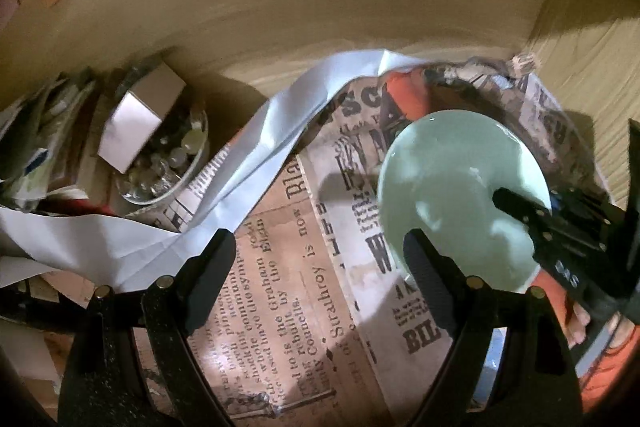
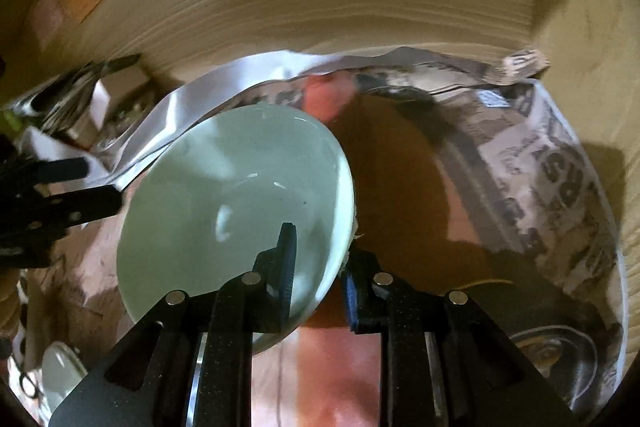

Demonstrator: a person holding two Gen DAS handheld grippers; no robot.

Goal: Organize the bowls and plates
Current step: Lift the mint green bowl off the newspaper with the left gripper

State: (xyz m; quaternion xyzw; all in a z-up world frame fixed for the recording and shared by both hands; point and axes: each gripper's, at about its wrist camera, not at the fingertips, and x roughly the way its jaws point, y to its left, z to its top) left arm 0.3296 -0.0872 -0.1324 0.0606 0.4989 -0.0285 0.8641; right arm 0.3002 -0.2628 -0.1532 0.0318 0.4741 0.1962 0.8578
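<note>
One bowl (image 2: 236, 195) is being carried right now, pale green, tilted, gripped by the right gripper (image 2: 318, 267) at its rim: one finger is sitting inside the bowl, the other outside under the rim, jaws clenched on the wall. This looks like the transport step, the bowl being moved over the shelf toward a spot to set down.

Going left to right. Far left, a glass dish (image 1: 168, 163) is sitting against the back wall with a small box (image 1: 136, 119) and small clear bits in it, next to a blurred pile of packets. A white sheet (image 1: 256, 131) is lying crumpled across the newspaper liner (image 1: 280, 267), running from the left edge up toward the back. The left gripper (image 1: 320, 275) is hovering over bare newsprint, jaws spread wide, nothing between them. Right of it the bowl is hanging above the liner, and something orange (image 1: 404, 99) is showing behind it; I cannot tell what it is. Far right, the liner is curling up against the side wall (image 2: 580, 27).

In the right wrist view a dark round patch (image 2: 400, 187) is lying just beside the bowl, too blurred to say if it is a plate or just shadow. At the bottom left of that view a second pale item (image 2: 60, 367) is partly showing, possibly another bowl.

Next move probably calls for levelling the bowl and lowering it onto a flat part of the liner or onto matching ware, then easing the jaws apart. The loose white sheet and raised paper folds are likely in the way: they could snag or tip the bowl. The one-sided rim grip also risks slip.
</note>
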